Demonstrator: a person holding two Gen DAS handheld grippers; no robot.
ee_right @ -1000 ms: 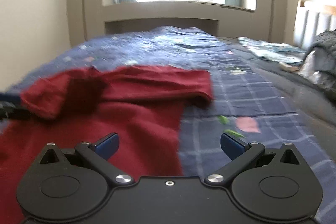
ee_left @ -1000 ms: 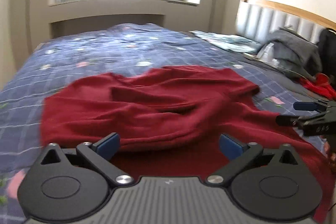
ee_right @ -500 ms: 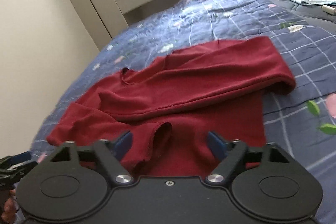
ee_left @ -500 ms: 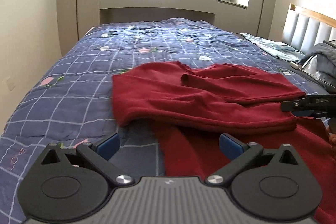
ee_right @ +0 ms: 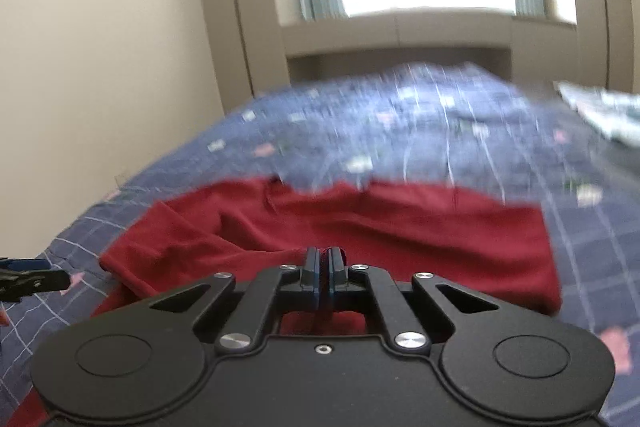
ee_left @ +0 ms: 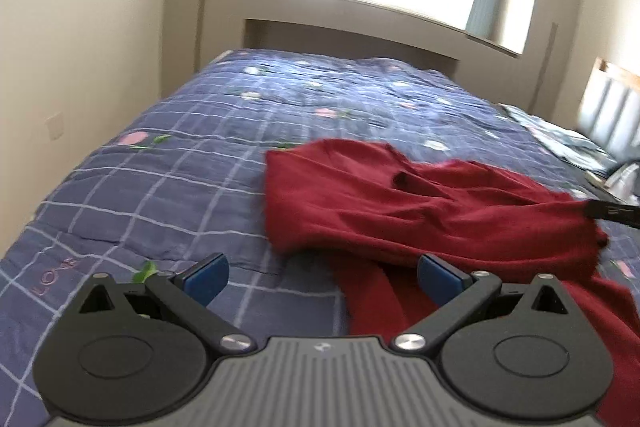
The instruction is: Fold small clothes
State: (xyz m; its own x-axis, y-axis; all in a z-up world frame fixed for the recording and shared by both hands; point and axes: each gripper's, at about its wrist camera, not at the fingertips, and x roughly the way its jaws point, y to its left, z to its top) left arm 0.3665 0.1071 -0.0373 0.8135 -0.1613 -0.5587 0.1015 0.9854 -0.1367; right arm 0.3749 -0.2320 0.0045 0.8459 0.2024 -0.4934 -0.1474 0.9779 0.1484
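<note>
A dark red garment point(ee_left: 432, 215) lies crumpled and partly folded over itself on the blue checked bedspread point(ee_left: 168, 187). My left gripper point(ee_left: 322, 277) is open and empty, low over the bedspread at the garment's near left edge. My right gripper point(ee_right: 324, 267) is shut on a fold of the red garment point(ee_right: 400, 231); red cloth shows between and below its pads. In the left wrist view the right gripper's tip point(ee_left: 612, 213) is at the garment's right side. The left gripper's tip point(ee_right: 28, 279) shows at the left edge of the right wrist view.
The bed runs back to a window sill and cabinet point(ee_left: 360, 39). A cream wall point(ee_left: 80, 47) lines the left side. A padded headboard point(ee_left: 612, 115) and light blue cloth point(ee_left: 560, 143) lie at the right. The bedspread also fills the right wrist view point(ee_right: 440, 131).
My right gripper has closed on a fold of the red garment; it was open half a second ago. My left gripper stayed open and swung left, so the garment now sits to its right.
</note>
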